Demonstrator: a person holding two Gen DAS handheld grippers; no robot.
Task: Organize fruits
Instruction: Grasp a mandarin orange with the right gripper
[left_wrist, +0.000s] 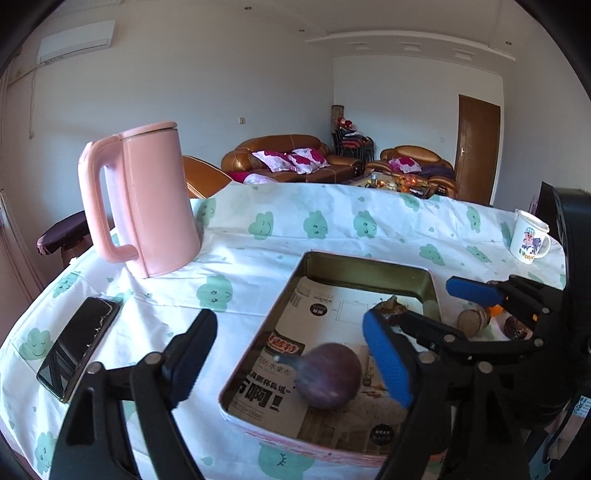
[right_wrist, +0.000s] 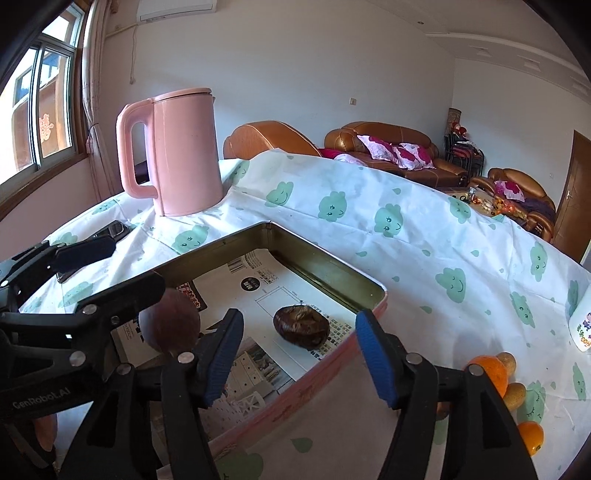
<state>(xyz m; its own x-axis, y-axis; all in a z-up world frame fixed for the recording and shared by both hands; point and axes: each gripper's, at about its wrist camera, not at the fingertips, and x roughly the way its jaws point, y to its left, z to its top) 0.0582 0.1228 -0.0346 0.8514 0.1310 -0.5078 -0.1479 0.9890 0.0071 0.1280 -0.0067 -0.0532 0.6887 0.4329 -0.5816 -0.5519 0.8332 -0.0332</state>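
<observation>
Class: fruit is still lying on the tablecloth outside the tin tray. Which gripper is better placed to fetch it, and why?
Right. The right gripper is open and empty, with the orange round fruits just beside it. The left gripper hangs over the rectangular metal tin tray, farther away.

Purple fruit (left_wrist: 328, 374) motion-blurred in tin. Mug (right_wrist: 583, 328) cut by right edge. Phone (right_wrist: 110, 230) mostly hidden behind gripper finger.

We see left gripper (left_wrist: 295, 354) jaws apart over tin tray (left_wrist: 369, 260); blurred purple fruit (left_wrist: 328, 374) between them, pink kettle (left_wrist: 147, 199) far left.
</observation>
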